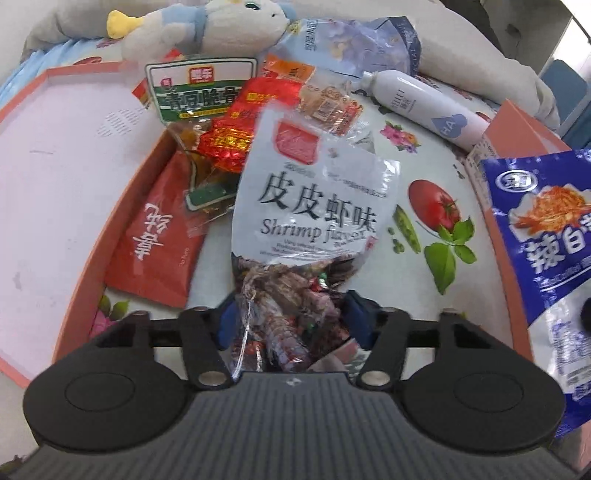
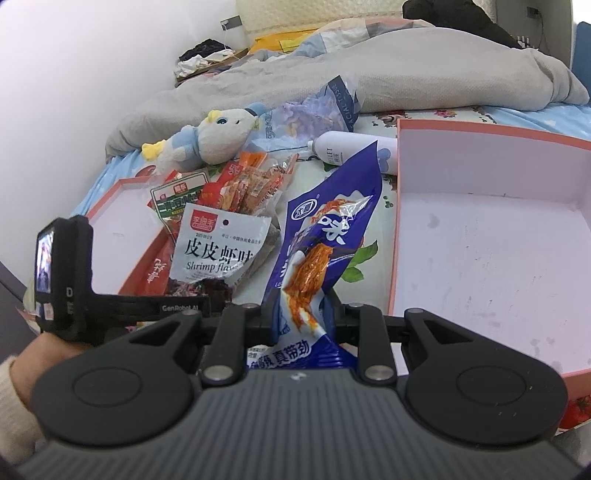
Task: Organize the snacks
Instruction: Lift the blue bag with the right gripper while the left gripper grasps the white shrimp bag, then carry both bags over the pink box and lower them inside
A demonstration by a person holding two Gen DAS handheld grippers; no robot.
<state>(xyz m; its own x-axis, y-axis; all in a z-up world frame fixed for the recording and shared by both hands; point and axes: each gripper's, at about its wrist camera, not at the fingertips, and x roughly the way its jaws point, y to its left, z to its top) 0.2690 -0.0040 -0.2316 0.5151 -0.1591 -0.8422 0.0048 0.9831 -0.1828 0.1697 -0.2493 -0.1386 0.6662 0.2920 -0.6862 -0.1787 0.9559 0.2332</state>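
Note:
My left gripper points down at a grey shrimp-flavour snack bag, and its blue pads press the bag's lower end from both sides. The bag leans up against a pile of snacks: a green bag, a red bag, shiny red packets and orange packets. My right gripper is shut on a blue snack bag, held upright above the tablecloth. That blue bag shows at the right edge of the left wrist view.
An open pink box lies to the right, and a pink tray lies to the left under part of the pile. A plush toy, a tissue pack, a white bottle and a grey blanket lie behind.

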